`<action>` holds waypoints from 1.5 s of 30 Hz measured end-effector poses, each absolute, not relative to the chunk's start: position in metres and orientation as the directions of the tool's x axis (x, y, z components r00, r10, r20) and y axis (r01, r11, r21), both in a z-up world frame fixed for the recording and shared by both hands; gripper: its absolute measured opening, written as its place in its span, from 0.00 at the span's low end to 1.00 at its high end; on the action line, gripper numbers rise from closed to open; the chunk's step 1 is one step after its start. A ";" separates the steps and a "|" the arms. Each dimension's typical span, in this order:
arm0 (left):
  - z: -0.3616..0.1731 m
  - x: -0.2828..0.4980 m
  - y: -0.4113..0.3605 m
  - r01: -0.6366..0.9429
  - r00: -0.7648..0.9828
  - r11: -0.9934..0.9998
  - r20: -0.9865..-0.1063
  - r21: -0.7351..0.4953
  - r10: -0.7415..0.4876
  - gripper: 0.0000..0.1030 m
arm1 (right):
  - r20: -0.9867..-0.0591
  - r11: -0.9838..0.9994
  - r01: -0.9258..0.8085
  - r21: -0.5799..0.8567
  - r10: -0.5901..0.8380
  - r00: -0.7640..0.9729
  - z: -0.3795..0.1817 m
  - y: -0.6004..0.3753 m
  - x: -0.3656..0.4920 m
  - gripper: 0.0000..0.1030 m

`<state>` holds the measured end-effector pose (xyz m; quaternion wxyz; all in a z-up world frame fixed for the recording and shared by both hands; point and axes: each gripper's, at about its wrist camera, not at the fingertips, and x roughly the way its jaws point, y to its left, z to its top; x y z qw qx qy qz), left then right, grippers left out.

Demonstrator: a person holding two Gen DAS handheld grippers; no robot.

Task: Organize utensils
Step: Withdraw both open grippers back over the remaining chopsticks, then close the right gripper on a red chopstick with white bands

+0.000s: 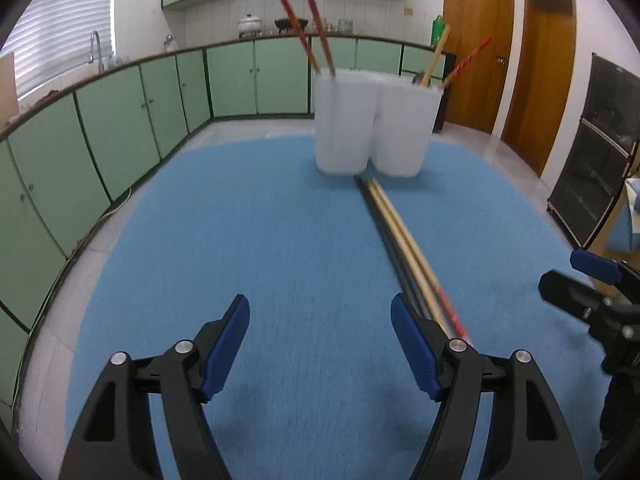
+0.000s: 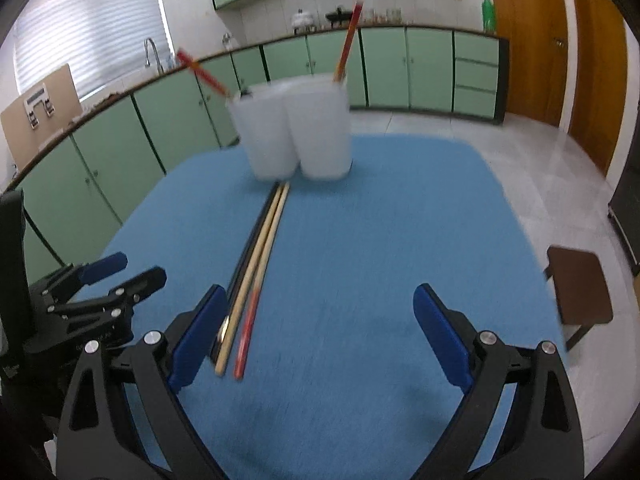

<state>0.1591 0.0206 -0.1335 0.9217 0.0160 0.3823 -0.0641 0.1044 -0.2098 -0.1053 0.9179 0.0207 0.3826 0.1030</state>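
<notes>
Left wrist view: left gripper (image 1: 320, 344) spread, empty. White cups (image 1: 374, 128) already hold several chopsticks; loose chopsticks (image 1: 400, 240) lie on blue mat (image 1: 240, 240), running from cups' base toward camera.

Right wrist view: right gripper (image 2: 316, 340) spread, empty, loose chopsticks (image 2: 256, 264) beside its left finger. Judged partly done.

A blue cloth (image 1: 260, 240) covers the table, and a strip of pale tabletop (image 1: 52, 344) shows along its left edge. Two translucent white plastic containers (image 1: 370, 124) stand upright on the far part of the cloth, touching side by side. In front of them a bundle of chopsticks (image 2: 256, 264) lies flat on the cloth: black, pale wooden and red ones, packed together lengthwise, their far ends just beside the containers' bases.
</notes>
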 end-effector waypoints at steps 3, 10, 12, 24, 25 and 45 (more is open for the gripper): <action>-0.142 0.156 0.022 0.129 0.683 0.991 -0.724 -0.014 -0.099 0.70 | -0.717 0.978 -0.187 0.098 0.200 0.668 -0.115 -0.200 0.100 0.88; -0.151 0.145 0.024 0.121 0.671 0.993 -0.737 -0.009 -0.088 0.70 | -0.740 0.970 -0.230 0.078 0.211 0.638 -0.127 -0.183 0.090 0.75; -0.151 0.145 0.025 0.118 0.670 0.993 -0.738 -0.004 -0.083 0.70 | -0.749 0.966 -0.246 0.080 0.221 0.625 -0.131 -0.179 0.088 0.68; -0.154 0.145 0.028 0.111 0.656 0.994 -0.751 -0.008 -0.080 0.70 | -0.782 0.952 -0.306 0.030 0.213 0.585 -0.140 -0.161 0.088 0.36; -0.154 0.146 0.027 0.114 0.656 0.993 -0.751 -0.006 -0.080 0.70 | -0.785 0.952 -0.303 0.030 0.210 0.583 -0.141 -0.161 0.088 0.35; -0.152 0.140 -0.003 0.196 0.644 0.980 -0.752 -0.019 -0.143 0.70 | -0.778 0.964 -0.257 0.070 0.214 0.590 -0.140 -0.189 0.089 0.05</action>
